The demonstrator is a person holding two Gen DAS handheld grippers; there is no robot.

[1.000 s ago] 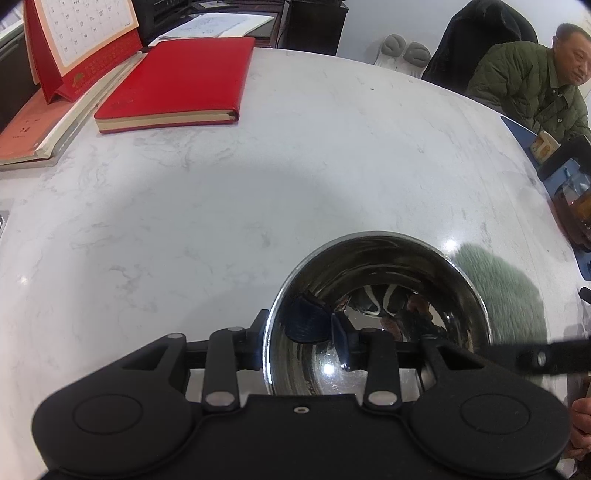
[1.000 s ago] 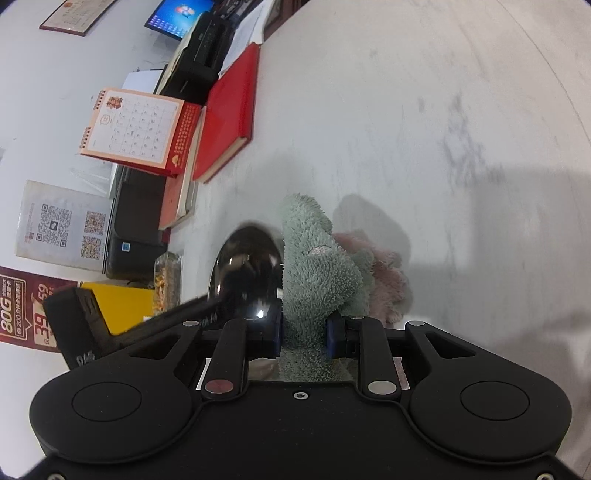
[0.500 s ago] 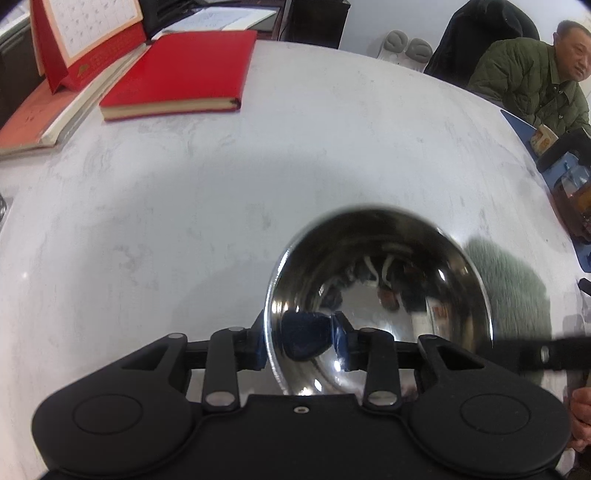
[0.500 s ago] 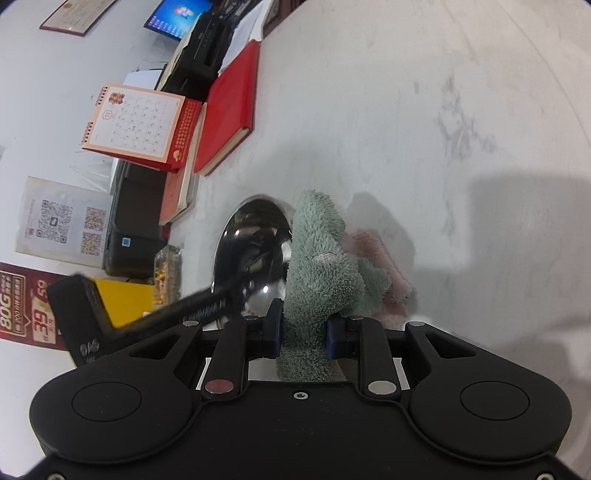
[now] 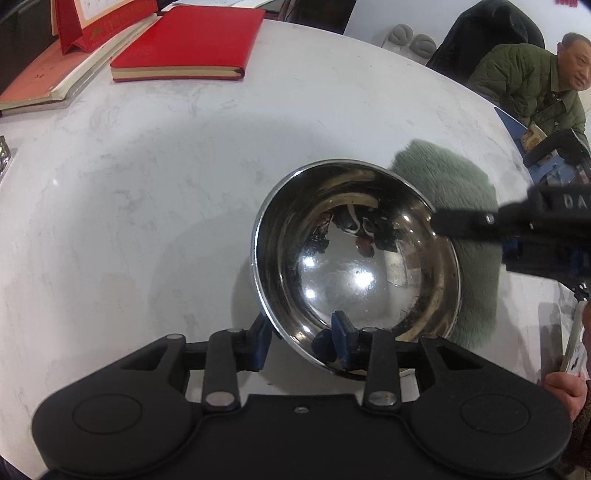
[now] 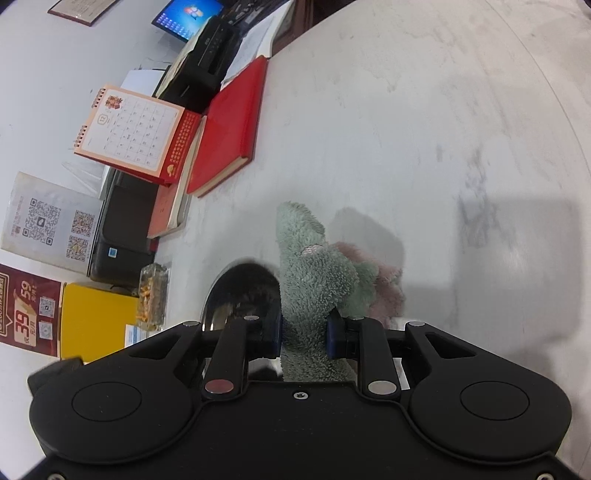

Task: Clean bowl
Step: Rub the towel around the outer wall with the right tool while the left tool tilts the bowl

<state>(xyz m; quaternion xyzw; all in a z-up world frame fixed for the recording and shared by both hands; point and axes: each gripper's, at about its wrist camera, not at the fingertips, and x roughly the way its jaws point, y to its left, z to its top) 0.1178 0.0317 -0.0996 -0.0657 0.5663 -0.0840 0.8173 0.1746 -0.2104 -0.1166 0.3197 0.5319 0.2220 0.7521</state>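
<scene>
Two grips set: your left gripper (image 5: 301,341) pinches the steel bowl (image 5: 356,264) rim at lower centre, your right gripper (image 6: 303,334) clamps the green cloth (image 6: 314,280); wipe inside next.

My white marble tabletop (image 5: 155,206) carries a red book (image 5: 188,40), a calendar (image 6: 129,131) and a green cloth (image 5: 461,206).

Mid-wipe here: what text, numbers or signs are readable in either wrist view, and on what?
"39": red poster, lower left of the right wrist view; "59" above it, smaller print blurred.
"12": desk calendar; its date grid is too small to read.
"DA": on the right gripper as the left wrist view shows it; cut off at the frame edge.
QR codes: white sheet; its print is unreadable.
Monitor: icons only, illegible.
</scene>
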